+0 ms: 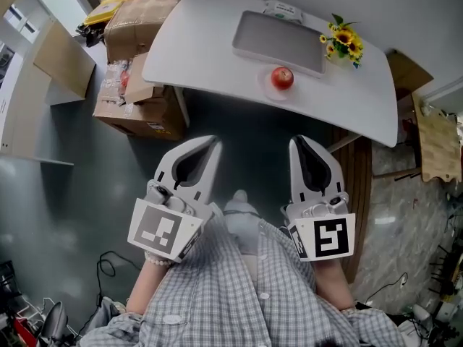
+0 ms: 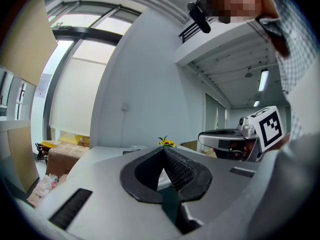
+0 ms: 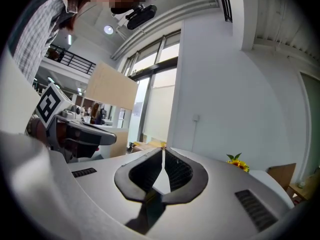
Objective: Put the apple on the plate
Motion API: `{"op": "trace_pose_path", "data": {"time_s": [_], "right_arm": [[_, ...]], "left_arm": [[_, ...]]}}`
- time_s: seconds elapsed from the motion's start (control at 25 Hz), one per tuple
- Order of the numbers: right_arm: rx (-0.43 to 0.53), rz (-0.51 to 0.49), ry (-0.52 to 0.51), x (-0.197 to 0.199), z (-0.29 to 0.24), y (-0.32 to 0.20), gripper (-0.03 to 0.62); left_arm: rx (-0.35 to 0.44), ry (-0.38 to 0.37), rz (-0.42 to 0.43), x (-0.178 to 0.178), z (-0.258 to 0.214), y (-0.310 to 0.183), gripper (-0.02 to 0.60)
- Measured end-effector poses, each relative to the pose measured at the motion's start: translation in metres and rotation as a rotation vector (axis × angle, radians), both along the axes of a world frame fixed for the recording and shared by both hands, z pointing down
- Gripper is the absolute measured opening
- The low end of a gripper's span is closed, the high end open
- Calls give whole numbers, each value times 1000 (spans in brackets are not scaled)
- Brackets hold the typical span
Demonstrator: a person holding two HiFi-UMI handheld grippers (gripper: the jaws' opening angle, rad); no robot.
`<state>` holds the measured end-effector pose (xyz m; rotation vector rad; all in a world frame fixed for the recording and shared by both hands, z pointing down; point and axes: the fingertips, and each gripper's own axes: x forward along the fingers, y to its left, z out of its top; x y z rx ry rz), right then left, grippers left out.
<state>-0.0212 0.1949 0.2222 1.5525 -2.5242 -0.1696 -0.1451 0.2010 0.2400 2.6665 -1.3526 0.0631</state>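
One apple (image 1: 282, 77) on one plate (image 1: 265, 87)

A white table (image 1: 202, 49) with rounded corners fills the upper middle of the head view. A grey rectangular tray (image 1: 278, 42) lies near its far edge. A small pale plate (image 1: 266, 87) sits just in front of the tray. A bunch of sunflowers (image 1: 343, 43) stands at the tray's right end, and a small white-and-green packet (image 1: 283, 9) lies behind it.

Glossy apple (image 1: 282, 77); smooth matt table (image 1: 210, 49) (boxes (image 1: 137, 22) are matt cardboard).
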Motion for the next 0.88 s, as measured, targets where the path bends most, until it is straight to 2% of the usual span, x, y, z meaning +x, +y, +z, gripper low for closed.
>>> {"op": "trace_pose_path", "data": {"time_s": [0.44, 0.88], "right_arm": [[-3, 15, -5, 58, 6, -51, 31], [-34, 59, -3, 89, 18, -73, 31]], "left_arm": [[-5, -1, 8, 55, 3, -55, 9], [-29, -4, 34, 79, 12, -89, 9]]}}
